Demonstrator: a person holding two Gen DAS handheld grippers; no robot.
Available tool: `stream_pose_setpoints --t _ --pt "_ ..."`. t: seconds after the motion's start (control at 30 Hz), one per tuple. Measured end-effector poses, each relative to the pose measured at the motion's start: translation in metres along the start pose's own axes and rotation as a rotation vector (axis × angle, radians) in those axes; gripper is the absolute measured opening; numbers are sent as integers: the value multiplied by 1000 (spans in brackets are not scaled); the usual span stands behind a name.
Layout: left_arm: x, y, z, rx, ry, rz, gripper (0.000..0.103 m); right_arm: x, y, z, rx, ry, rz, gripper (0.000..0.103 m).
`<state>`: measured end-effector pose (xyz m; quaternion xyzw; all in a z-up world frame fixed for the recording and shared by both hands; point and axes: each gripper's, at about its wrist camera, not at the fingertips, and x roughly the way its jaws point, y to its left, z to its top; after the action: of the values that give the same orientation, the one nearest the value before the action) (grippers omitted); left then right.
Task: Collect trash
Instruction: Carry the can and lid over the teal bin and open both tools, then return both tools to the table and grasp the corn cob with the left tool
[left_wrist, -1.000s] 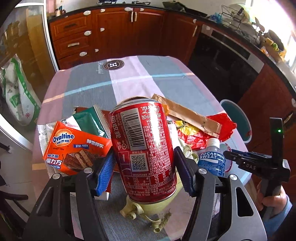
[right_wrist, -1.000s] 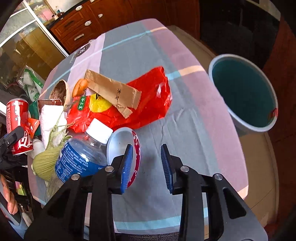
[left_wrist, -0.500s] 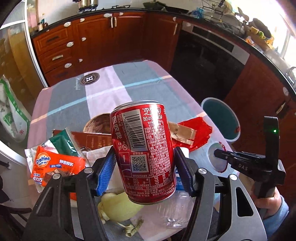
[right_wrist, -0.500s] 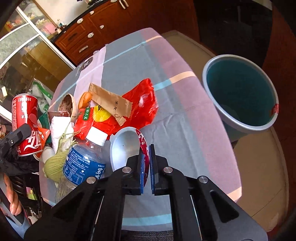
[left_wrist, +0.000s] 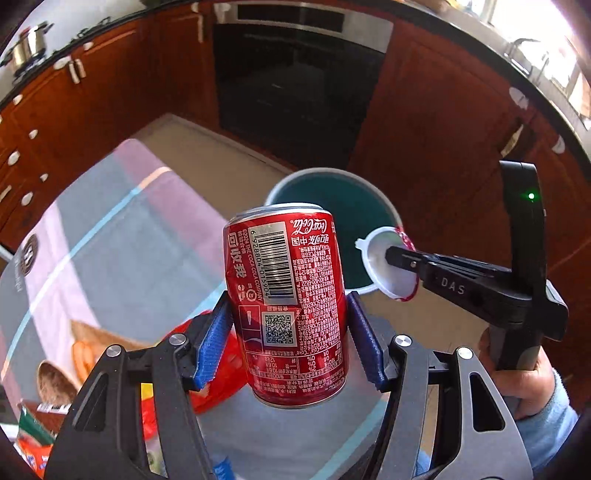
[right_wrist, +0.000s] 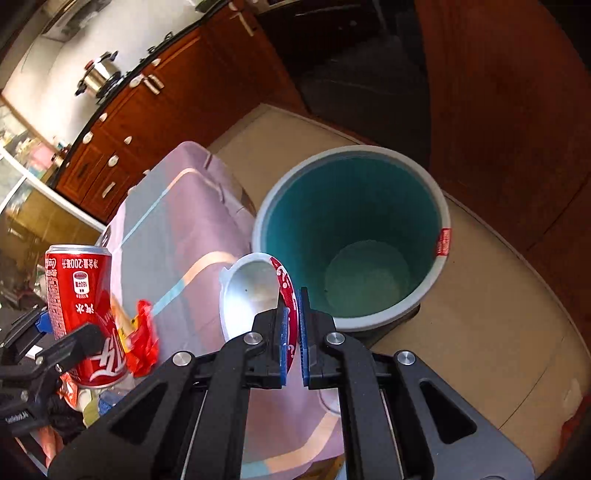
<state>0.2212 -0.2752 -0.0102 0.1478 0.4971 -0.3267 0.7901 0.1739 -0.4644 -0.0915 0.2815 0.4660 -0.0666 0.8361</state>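
My left gripper (left_wrist: 289, 341) is shut on a red cola can (left_wrist: 286, 295), held upright in the air above the table's right edge; the can also shows in the right wrist view (right_wrist: 79, 306). My right gripper (right_wrist: 292, 332) is shut on a round foil lid (right_wrist: 251, 291) with a red printed rim, held on edge just left of the teal bin (right_wrist: 351, 236) on the floor. In the left wrist view the lid (left_wrist: 384, 266) hangs over the near rim of the bin (left_wrist: 332, 206).
The table (left_wrist: 110, 251) has a striped grey and pink cloth. A red plastic bag (left_wrist: 218, 365), a brown paper bag (left_wrist: 99, 336), snack wrappers and a water bottle lie on it. Wooden cabinets (right_wrist: 155, 107) and a dark oven (left_wrist: 295, 85) stand behind.
Both grippers have lifted and swung right toward the bin. The can has moved off the trash pile. The right gripper shut on the lid a second ago and has raised it off the table.
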Motion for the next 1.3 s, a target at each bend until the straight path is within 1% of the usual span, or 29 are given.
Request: stream_pose_setpoints --t 0.13,0.23,0.37,0.43,0.53,0.57,0.63,0.67,0.7,0.8,0.87,0.97,1.03,1.1,1.17,1.3 --pt "54 -25 34 66 91 -51 62 26 -30 18 66 27 -55 5" --pt "93 -35 49 98 160 -50 62 48 -45 26 94 65 -79 5" --pt "133 -37 58 109 226 -34 62 72 -59 32 112 98 -111 5" --pt "147 -39 60 103 251 -32 62 80 -64 33 115 114 -125 8" --pt "161 -37 63 103 277 -32 62 87 -67 38 107 121 -127 10" --pt "163 -35 63 104 279 -26 63 86 -69 36 103 119 -129 13" --pt "167 -36 64 95 283 -18 64 83 -68 39 104 106 -121 35" --pt "166 -33 64 85 281 -18 66 81 -72 34 102 94 -140 53" --pt "166 -33 66 73 273 -19 71 78 -70 35 102 81 -149 58" --pt "159 -29 68 37 257 -25 75 67 -69 35 114 54 -135 75" --pt "153 -25 67 19 253 -31 77 58 -67 35 109 38 -134 76" --pt "139 -24 63 1 236 -25 80 45 -61 32 104 21 -143 81" --pt "124 -23 57 -10 222 -28 82 34 -57 30 98 12 -138 82" --pt "114 -19 58 -18 206 -26 89 22 -52 29 87 0 -138 86" --pt "95 -19 52 -20 180 -20 93 11 -43 26 70 -17 -141 86" --pt "50 -13 35 -21 127 -5 96 -18 -26 14 41 -38 -118 88"
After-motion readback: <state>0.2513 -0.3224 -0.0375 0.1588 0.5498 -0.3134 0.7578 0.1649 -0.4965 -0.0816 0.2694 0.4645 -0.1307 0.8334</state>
